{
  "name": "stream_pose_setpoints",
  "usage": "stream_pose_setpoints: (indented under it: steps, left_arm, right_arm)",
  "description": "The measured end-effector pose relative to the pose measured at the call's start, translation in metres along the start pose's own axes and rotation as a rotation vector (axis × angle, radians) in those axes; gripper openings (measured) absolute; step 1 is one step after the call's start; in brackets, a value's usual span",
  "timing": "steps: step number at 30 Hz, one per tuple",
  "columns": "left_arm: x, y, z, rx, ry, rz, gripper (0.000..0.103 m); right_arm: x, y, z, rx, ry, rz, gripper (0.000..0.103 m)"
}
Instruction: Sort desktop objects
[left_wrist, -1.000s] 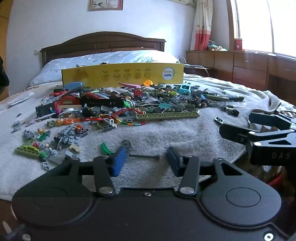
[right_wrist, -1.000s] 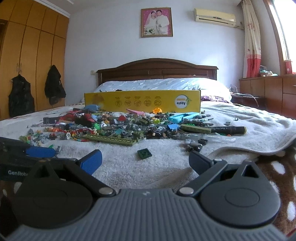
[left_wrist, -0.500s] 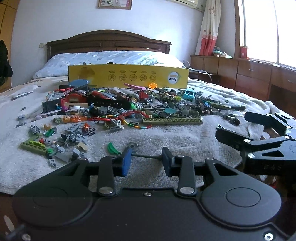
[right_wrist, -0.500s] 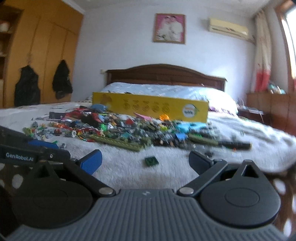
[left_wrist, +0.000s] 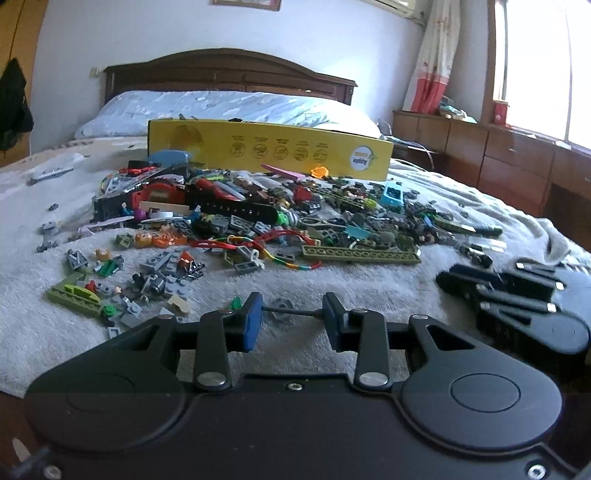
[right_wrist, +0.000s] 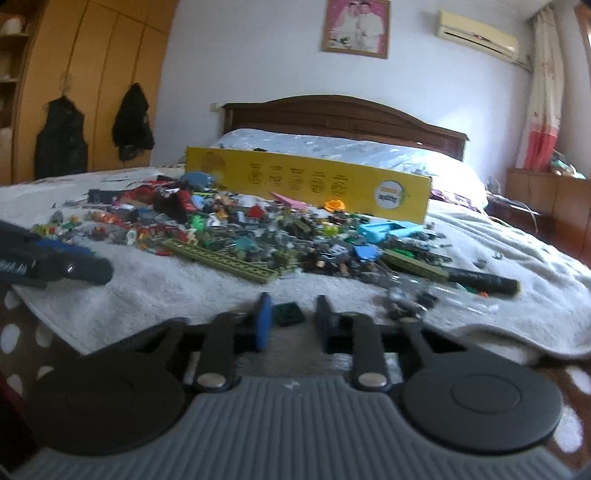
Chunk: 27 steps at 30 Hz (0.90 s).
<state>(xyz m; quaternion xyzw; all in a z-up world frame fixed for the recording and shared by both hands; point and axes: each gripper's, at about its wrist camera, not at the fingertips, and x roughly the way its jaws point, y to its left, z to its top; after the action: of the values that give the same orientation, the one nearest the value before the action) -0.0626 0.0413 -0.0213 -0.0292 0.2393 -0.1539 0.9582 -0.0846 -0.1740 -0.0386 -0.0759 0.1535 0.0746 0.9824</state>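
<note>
A heap of small toy bricks and parts (left_wrist: 258, 221) lies on a white towel on the bed; it also shows in the right wrist view (right_wrist: 258, 229). My left gripper (left_wrist: 291, 314) is partly closed around a thin black axle with a grey gear (left_wrist: 282, 306) lying on the towel, its pads close to the axle's ends. My right gripper (right_wrist: 291, 314) has narrowed around a small dark green square tile (right_wrist: 290, 314) on the towel. Whether either grips its piece is unclear. The right gripper also shows in the left wrist view (left_wrist: 450, 277).
A long yellow cardboard box (left_wrist: 269, 151) stands behind the heap. A long olive plate (left_wrist: 360, 254) and a black pen-like tool (right_wrist: 480, 282) lie near the front. The towel's front edge (right_wrist: 498, 343) drops to a spotted brown blanket. A wooden headboard (left_wrist: 229, 74) is behind.
Both grippers moved forward and down toward the towel. The right gripper's jaws narrowed from wide open around the green tile. The left gripper's jaws closed in around the axle.
</note>
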Motion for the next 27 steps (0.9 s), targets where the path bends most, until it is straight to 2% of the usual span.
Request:
stream_pose_setpoints:
  steps: [5,12,16,22,27]
  left_arm:
    - [0.005,0.004,0.007,-0.029,0.012,-0.001,0.033]
    - [0.006,-0.003,0.021,-0.006,0.000,0.001,0.033]
    - [0.011,-0.008,0.033,-0.010,0.011,-0.023,0.033]
    - [0.024,-0.019,0.050,-0.050,0.048,-0.005,0.033]
    - [0.033,-0.028,0.060,-0.084,0.076,-0.010,0.033]
  right_arm:
    - [-0.005,-0.002,-0.001,0.047,-0.006,0.018,0.017]
    - [-0.007,-0.010,0.005,0.134,-0.010,0.079,0.018]
    - [-0.007,-0.004,0.008,0.121,-0.030,0.074,0.018]
    - [-0.018,-0.006,0.009,0.109,-0.057,0.054,0.018]
    - [-0.024,-0.020,0.006,0.162,-0.080,0.045,0.018]
